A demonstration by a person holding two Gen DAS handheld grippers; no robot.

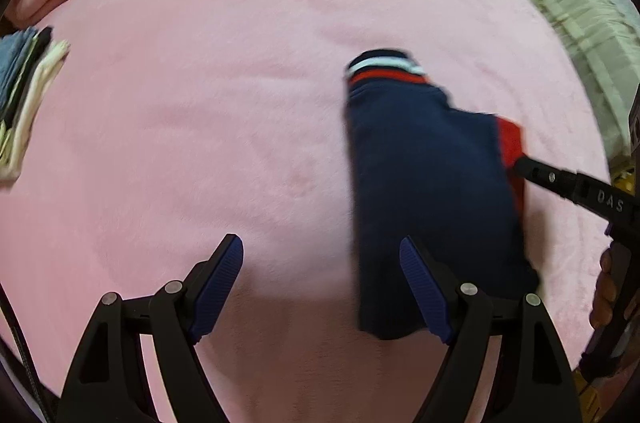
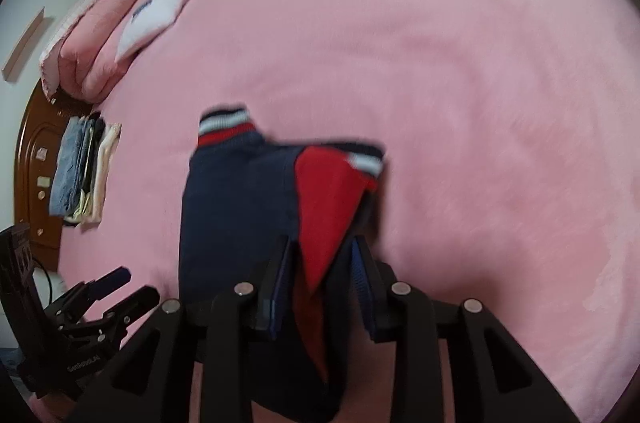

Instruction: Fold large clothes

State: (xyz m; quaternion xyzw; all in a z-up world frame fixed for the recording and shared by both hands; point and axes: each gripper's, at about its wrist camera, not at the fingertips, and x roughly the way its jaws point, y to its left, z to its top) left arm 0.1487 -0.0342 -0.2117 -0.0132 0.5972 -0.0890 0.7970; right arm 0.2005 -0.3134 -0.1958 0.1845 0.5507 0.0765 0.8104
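a: right wrist view first. biggest thing is the pink blanket (image 2: 460,83), spread ahead of the right claw (image 2: 322,263) and all around it. on it lies the navy garment (image 2: 236,207), folded into a long strip that runs from under the claw forward, striped cuff (image 2: 224,121) at the far end.

b: and the claw itself?

a: narrow, pinching a red panel (image 2: 328,195) of that garment between its fingers. the grip looks to sit near a corner, so the cloth hangs in a point.

b: the left claw (image 1: 322,287)?

a: wide, holding nothing, hovering over bare blanket with the garment just to its right.

b: how would you do this fold well?

a: my guess: carry the red flap across and lay it flat on the navy strip, edges lined up, before letting go. the left claw could press the strip down so it doesn't drag. the plush blanket may grab the fabric, so lift rather than slide.

b: any containers?

a: none that i can see. nearest thing to one is the stack of folded clothes (image 2: 86,171), far left of the right claw, denim and pale pieces side by side. beyond it a folded pink quilt (image 2: 96,43) and a white pillow (image 2: 160,11). all is a bit blurred.
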